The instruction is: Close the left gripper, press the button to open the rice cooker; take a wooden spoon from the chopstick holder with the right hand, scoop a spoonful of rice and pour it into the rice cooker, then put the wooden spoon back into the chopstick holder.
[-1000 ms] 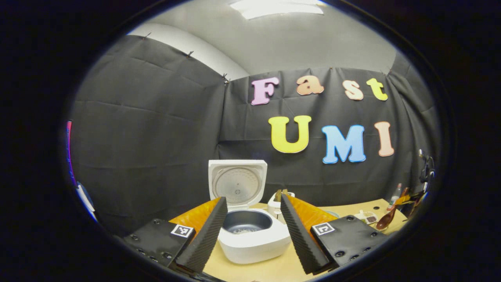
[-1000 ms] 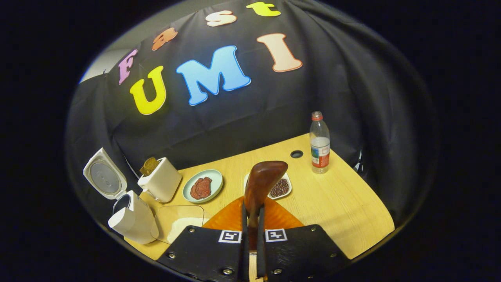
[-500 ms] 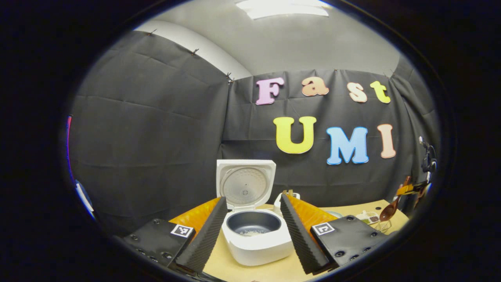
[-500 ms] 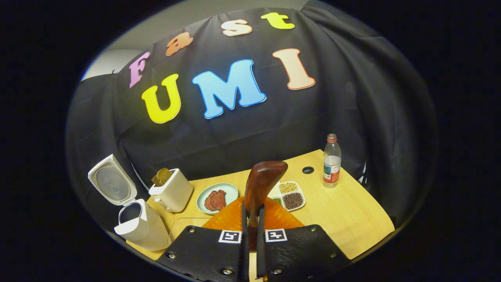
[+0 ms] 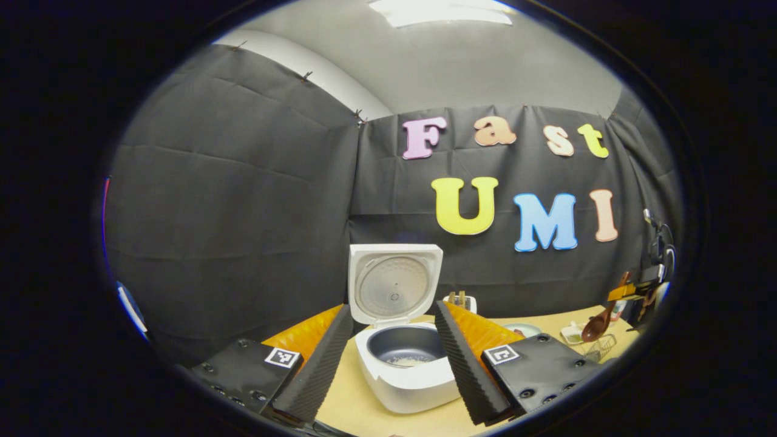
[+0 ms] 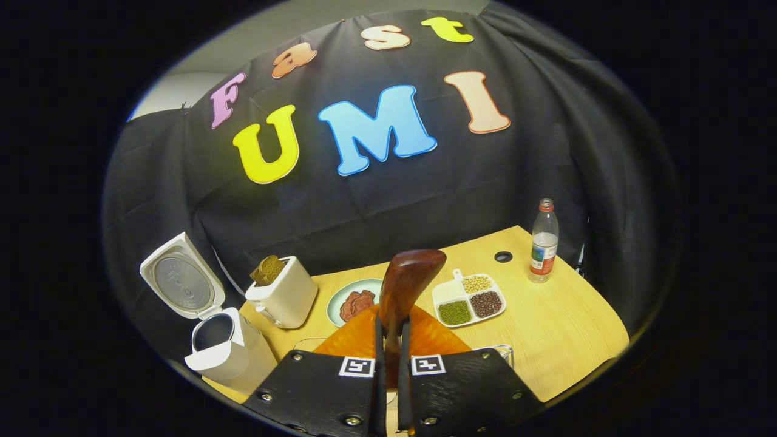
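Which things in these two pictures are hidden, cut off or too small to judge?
- Wooden spoon, right gripper view: its handle is hidden between the right gripper fingers.
- Chopstick holder, left gripper view: small at the edge, contents unclear.
- Rice cooker, left gripper view: the left gripper fingers cover its sides.

We see a light wooden table (image 6: pixel 546 328) as the one piece of furniture, and we place the rest of the room by it. Black cloth (image 6: pixel 376 200) hangs in creased panels behind the table and wraps round both its sides. Above the cloth, a pale grey wall (image 5: pixel 461 67) rises to a bright ceiling light panel (image 5: pixel 440 11). Near the table's far edge sits a small round dark hole (image 6: pixel 502 257).
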`<state>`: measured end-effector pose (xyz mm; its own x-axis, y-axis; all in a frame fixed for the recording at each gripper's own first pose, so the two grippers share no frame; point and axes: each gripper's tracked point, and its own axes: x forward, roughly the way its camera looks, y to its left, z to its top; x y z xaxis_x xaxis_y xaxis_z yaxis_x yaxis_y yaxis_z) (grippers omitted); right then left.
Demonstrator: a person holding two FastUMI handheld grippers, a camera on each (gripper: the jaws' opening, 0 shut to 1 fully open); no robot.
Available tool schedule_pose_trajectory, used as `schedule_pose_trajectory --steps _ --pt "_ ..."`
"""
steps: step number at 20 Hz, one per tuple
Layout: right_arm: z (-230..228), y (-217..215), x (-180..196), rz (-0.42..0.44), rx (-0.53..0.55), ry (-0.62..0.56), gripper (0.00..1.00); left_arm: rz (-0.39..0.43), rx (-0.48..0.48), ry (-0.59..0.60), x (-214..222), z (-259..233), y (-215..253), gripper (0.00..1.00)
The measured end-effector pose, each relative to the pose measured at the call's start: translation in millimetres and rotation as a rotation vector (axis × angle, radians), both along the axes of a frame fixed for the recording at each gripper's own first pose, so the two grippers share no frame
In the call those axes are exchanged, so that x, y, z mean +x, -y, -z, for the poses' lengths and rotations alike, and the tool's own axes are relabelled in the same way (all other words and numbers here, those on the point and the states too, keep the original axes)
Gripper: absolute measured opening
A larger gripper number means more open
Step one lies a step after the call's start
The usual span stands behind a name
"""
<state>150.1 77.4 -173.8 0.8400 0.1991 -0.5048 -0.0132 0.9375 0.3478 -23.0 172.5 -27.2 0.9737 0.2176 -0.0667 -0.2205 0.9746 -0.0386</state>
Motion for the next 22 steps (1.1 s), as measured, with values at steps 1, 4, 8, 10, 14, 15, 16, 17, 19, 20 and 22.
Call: schedule_pose_trajectory --steps 1,4,8,10,14,15,16,17,19,20,22 --pt "2.9 -5.9 0.6 -0.003 0.001 -0.004 0.08 -0.001 0.002 -0.002 -0.5 0.9 -4.4 0.94" --pt "16.3 -23.9 0.4 -0.014 -0.012 -0.018 0.08 -0.006 0.009 -0.011 -1.8 6.7 -18.1 0.98" --pt "41.9 -43.2 1.6 -0.023 -0.083 -0.027 0.07 -0.012 0.011 -0.022 -2.4 11.5 -36.0 0.98" --pt "60.1 -46.3 2.2 -0.022 -0.155 -0.032 0.07 -0.014 0.014 -0.025 -3.6 13.6 -43.5 0.98" --pt "90.3 -60.7 -2.1 -0.043 -0.243 -0.053 0.08 -0.022 0.021 -0.034 -4.5 18.2 -57.8 0.98" --pt "97.2 -64.8 -3.0 -0.048 -0.259 -0.059 0.07 -0.023 0.02 -0.037 -3.8 18.6 -60.3 0.98" --pt "104.2 -69.7 -5.9 -0.054 -0.269 -0.07 0.08 -0.024 0.018 -0.04 -2.7 19.7 -62.4 0.98" --pt "105.5 -76.8 -6.5 -0.056 -0.27 -0.061 0.08 -0.024 0.018 -0.042 -2.6 21.0 -65.1 0.98" --pt "106.3 -84.3 -5.6 -0.041 -0.262 -0.049 0.08 -0.024 0.026 -0.041 -3.0 20.4 -69.0 0.94" --pt "106.1 -88.9 -5.5 -0.033 -0.252 -0.047 0.08 -0.022 0.028 -0.041 -3.1 19.5 -70.5 0.98" --pt "107.7 -97.6 -6.8 -0.022 -0.224 -0.052 0.08 -0.019 0.031 -0.044 -4.2 21.2 -72.8 0.95"
